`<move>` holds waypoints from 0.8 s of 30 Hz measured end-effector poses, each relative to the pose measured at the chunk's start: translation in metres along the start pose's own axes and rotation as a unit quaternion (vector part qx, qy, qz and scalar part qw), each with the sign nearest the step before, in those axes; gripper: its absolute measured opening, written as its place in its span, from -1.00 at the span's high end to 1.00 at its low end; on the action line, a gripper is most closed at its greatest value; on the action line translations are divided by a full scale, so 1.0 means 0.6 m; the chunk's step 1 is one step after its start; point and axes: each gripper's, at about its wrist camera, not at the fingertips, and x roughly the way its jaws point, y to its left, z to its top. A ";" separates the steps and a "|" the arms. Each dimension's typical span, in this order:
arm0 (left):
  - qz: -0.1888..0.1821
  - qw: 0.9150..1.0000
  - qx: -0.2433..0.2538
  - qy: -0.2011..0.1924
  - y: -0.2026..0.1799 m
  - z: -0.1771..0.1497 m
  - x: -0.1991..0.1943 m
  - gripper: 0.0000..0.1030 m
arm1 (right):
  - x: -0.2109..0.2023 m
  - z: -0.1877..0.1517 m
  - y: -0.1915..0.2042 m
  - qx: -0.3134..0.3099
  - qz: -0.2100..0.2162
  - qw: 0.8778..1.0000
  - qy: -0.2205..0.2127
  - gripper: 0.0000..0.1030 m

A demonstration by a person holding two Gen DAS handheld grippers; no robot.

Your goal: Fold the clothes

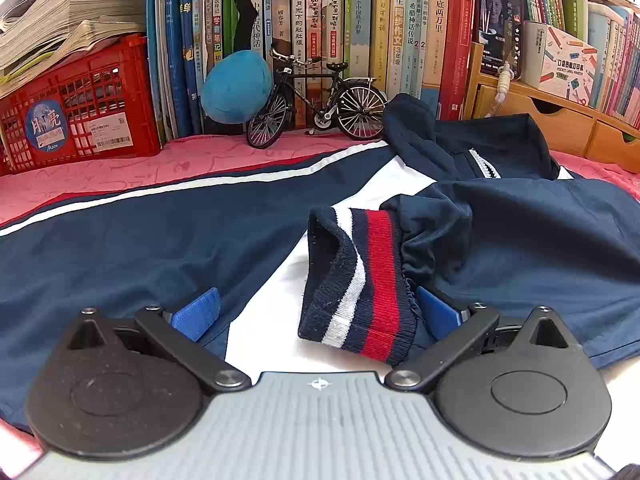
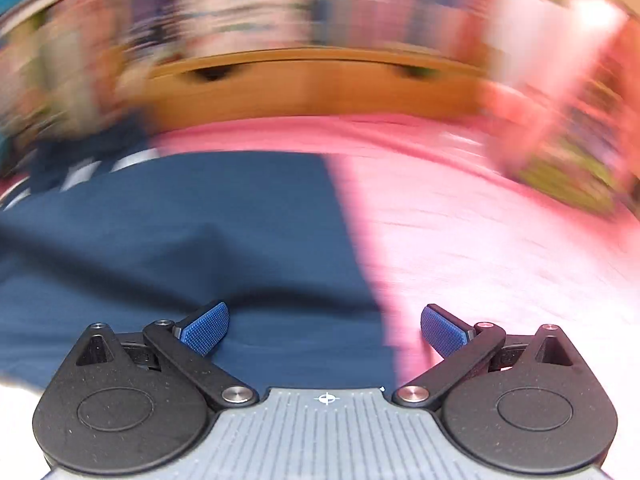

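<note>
Legible markings appear in the left wrist view only. The red crate (image 1: 80,108) carries a round blue sticker (image 1: 45,126) reading "月亮" and a white barcode label (image 1: 108,136), its print too small to read. Among the book spines (image 1: 360,40), one reads "海底两万里" (image 1: 439,12), another "同步作文 3年级" (image 1: 398,28), another "希腊神话传说" (image 1: 411,20). A white box (image 1: 568,64) reads "口袋热敏打印机" and "POCKET LABEL PRINTER". The right wrist view is blurred; nothing reads there.

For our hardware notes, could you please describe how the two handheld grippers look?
Both look identical: the left gripper and right gripper each have a ribbed grey body with a small crosshair mark, two round black pivot housings, black link arms with silver pins, and textured blue fingers. No cables or sleeves are visible.
</note>
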 end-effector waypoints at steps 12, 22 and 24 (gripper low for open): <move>0.000 1.000 0.000 0.001 0.000 0.001 0.000 -1.00 | -0.057 0.048 0.050 0.000 0.095 0.995 -0.030 -0.99; -0.001 1.000 0.000 0.001 0.001 0.000 0.000 -1.00 | 0.006 0.043 0.158 -0.084 0.091 0.992 -0.021 -1.00; -0.001 1.000 0.000 0.001 0.001 0.000 0.000 -1.00 | 0.018 0.042 0.180 -0.101 0.090 0.991 -0.019 -1.00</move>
